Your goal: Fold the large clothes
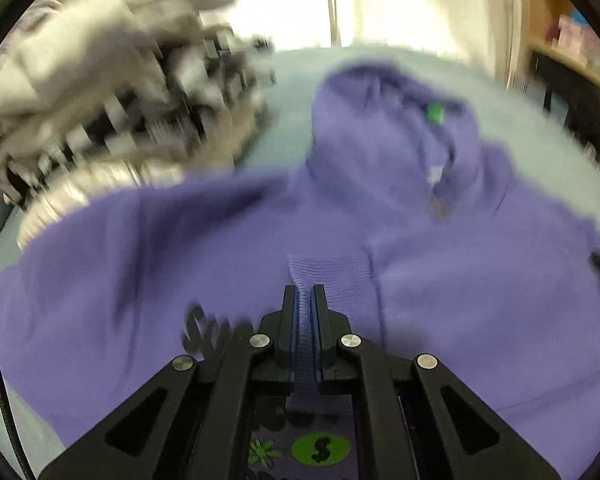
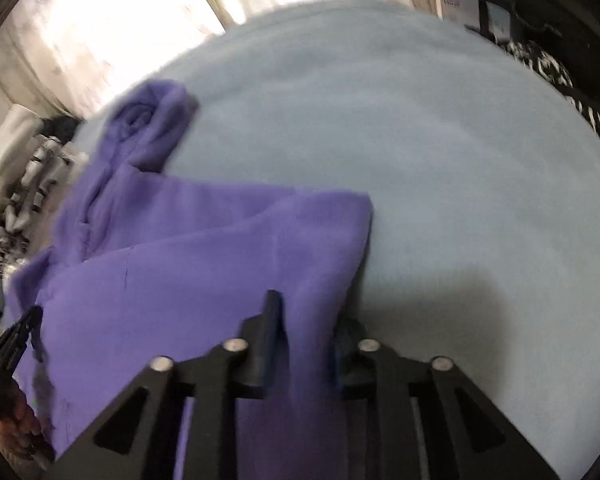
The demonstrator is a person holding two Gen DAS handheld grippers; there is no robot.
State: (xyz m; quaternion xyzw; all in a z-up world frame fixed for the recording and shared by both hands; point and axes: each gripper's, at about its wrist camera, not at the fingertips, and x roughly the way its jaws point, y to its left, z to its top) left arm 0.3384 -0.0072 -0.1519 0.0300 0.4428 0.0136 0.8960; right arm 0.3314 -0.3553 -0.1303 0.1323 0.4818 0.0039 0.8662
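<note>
A purple hoodie (image 1: 440,260) lies spread on a light blue cover (image 1: 288,80), its hood (image 1: 380,120) pointing away from me. My left gripper (image 1: 304,290) is shut on the hoodie's ribbed cuff (image 1: 328,272), which runs back between the two fingers. A green and black print (image 1: 320,448) shows below the jaws. In the right wrist view the hoodie (image 2: 180,260) is folded over, and my right gripper (image 2: 310,312) is shut on a thick fold of it near the garment's right edge. That fold hides the right finger. The left gripper (image 2: 16,336) shows at the far left edge.
A blurred pile of white, grey and checkered clothes (image 1: 120,100) sits at the back left beside the hoodie, also visible in the right wrist view (image 2: 28,168). Light blue cover (image 2: 420,140) stretches to the right. Curtains hang behind, and a shelf (image 1: 572,60) stands at the far right.
</note>
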